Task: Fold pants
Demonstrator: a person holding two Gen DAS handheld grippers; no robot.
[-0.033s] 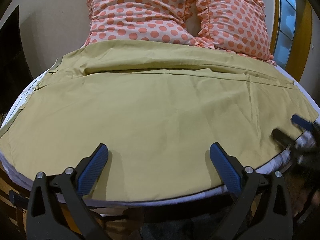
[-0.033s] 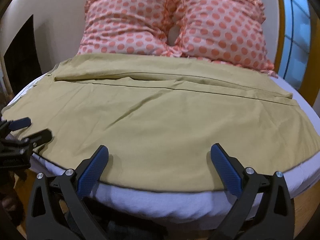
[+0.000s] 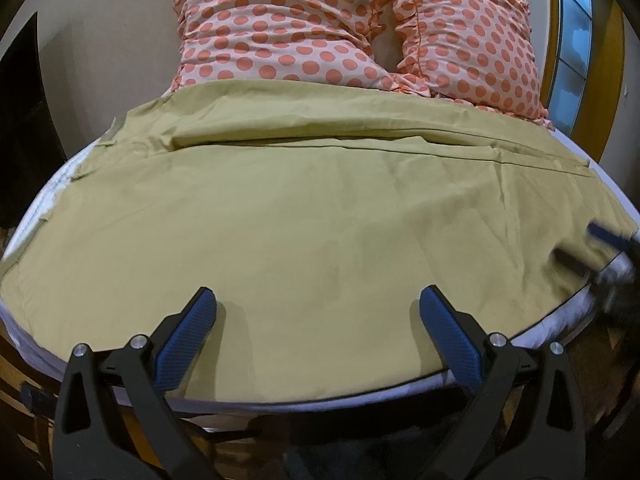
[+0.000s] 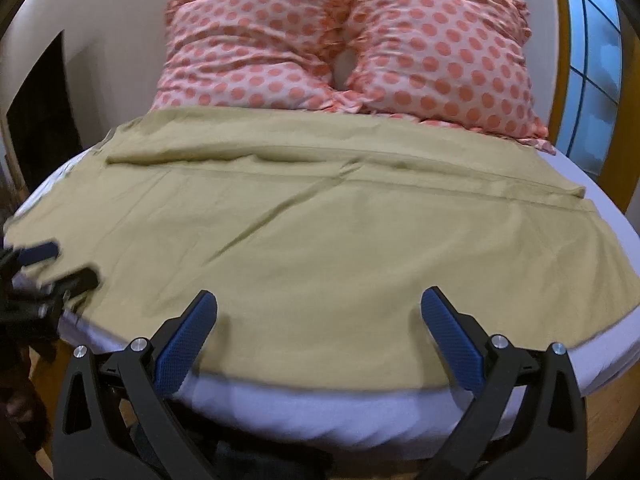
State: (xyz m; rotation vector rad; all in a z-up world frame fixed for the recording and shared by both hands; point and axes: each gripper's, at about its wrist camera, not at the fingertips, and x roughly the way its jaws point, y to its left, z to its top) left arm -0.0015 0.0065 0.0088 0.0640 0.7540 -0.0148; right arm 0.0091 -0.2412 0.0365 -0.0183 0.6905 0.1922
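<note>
Your left gripper [image 3: 316, 336] and right gripper [image 4: 318, 338], both spread wide, hover over the near hem of the khaki pants [image 4: 320, 248] lying flat across the bed [image 4: 360, 416]; pinch both corners evenly before lifting.

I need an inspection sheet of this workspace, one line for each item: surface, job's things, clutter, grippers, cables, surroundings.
Surface: bed with a white sheet.
Job's things: khaki pants spread flat across the bed, near edge at the bed's front edge.
Clutter: two polka-dot pillows at the head of the bed, behind the pants.
Grippers: left gripper open over the pants' near edge; right gripper open over the near edge, further right. Neither holds cloth.
Cables: nothing seen.
Surroundings: beige wall, window at right.
</note>
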